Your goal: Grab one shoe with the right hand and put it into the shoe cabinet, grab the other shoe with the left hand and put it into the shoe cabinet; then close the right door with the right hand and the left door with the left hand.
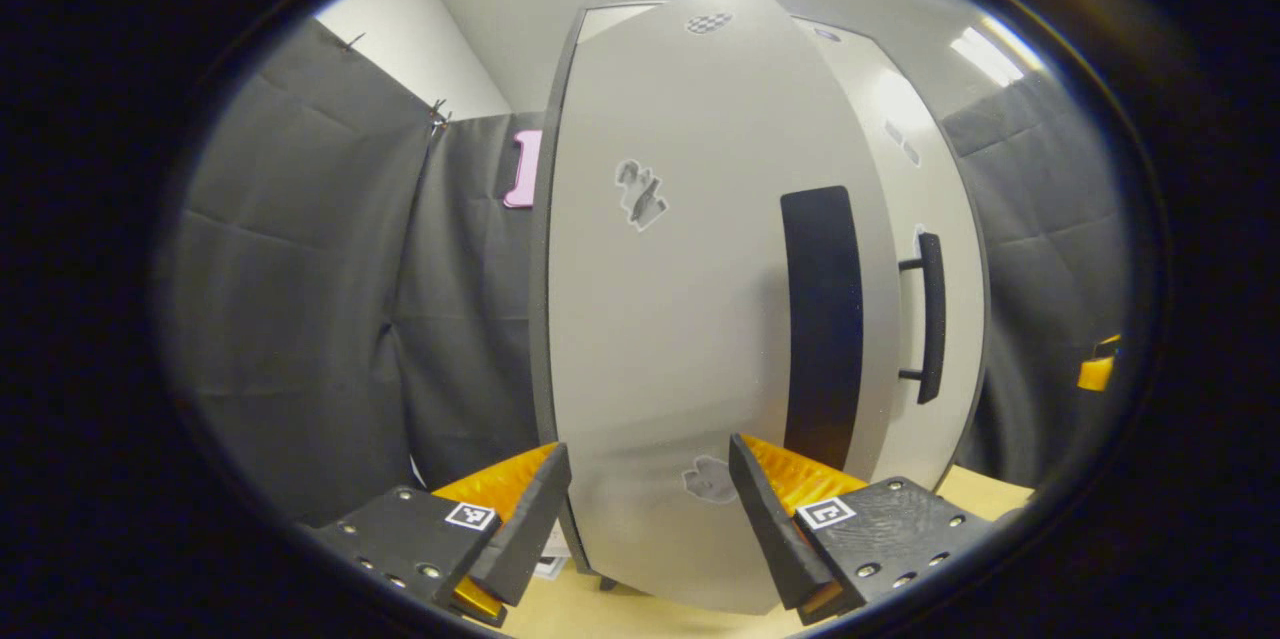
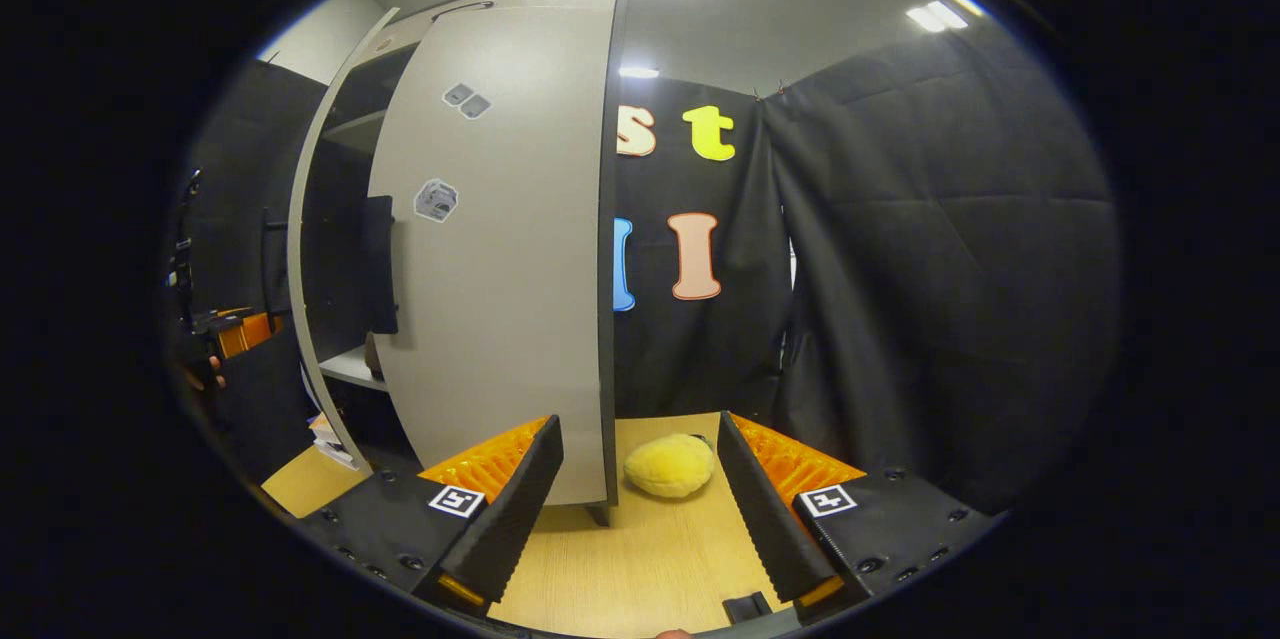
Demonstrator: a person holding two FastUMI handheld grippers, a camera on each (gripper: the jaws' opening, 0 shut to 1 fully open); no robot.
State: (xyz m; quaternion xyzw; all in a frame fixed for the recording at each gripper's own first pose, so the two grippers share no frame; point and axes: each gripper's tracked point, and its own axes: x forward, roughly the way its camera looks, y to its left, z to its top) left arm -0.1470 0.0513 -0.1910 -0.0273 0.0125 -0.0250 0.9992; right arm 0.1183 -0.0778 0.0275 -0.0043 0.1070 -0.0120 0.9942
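Grey shoe cabinet [image 2: 500, 249] stands upright on the table [image 2: 640, 559]; right door [image 2: 500, 319] shut, left door [image 2: 318, 319] ajar, black bar handles [image 1: 930, 319].

Light wood tabletop [image 2: 640, 559] carries the shoe cabinet [image 2: 500, 249], which stands on it on short dark feet, and a fuzzy yellow shoe [image 2: 669, 465] lying directly on the wood just right of the cabinet's lower corner, near the black cloth wall. In the right gripper view some white papers [image 2: 328, 439] lie on the tabletop at the foot of the open left door. In the left gripper view the same wood shows below the cabinet [image 1: 700, 319] base, with a small white item partly hidden at its left bottom edge.
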